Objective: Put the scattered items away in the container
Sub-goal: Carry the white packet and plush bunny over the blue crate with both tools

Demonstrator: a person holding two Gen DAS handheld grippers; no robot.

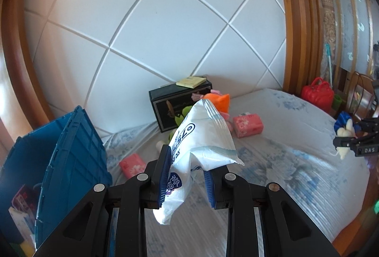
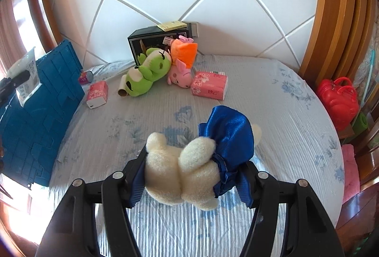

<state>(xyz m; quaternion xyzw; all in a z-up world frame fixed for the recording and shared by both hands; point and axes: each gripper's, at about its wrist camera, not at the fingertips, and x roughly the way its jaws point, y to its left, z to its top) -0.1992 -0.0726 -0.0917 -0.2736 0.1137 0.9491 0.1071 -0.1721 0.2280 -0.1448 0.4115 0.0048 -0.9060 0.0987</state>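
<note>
Left gripper [image 1: 187, 176] is clamping white wipes pack [image 1: 201, 138] center frame, blue crate [image 1: 71, 150] at left; right gripper [image 2: 191, 176] is squeezing cream plush w/ blue dress [image 2: 189, 167], lower center.

The bedsheet [image 2: 272, 100] is pale grey-white with faded blue flower prints. The crate [image 1: 78, 145] is deep blue. The packet [image 1: 203, 136] is white with light blue bands and dark blue lettering. The fingers [image 1: 165, 176] have blue pads on black frames. The soft toy [image 2: 187, 171] is cream and wears a shiny royal-blue dress. The frog plush [image 2: 148, 72] is lime green; the pig plush [image 2: 181, 73] is pink with an orange hat. Both tissue packs [image 2: 209, 85] are pink with a floral print. The box [image 1: 176, 106] is black with gold trim, and the bag [image 2: 338, 103] is bright red. The headboard [image 1: 154, 20] is white, framed in orange-brown wood.
</note>
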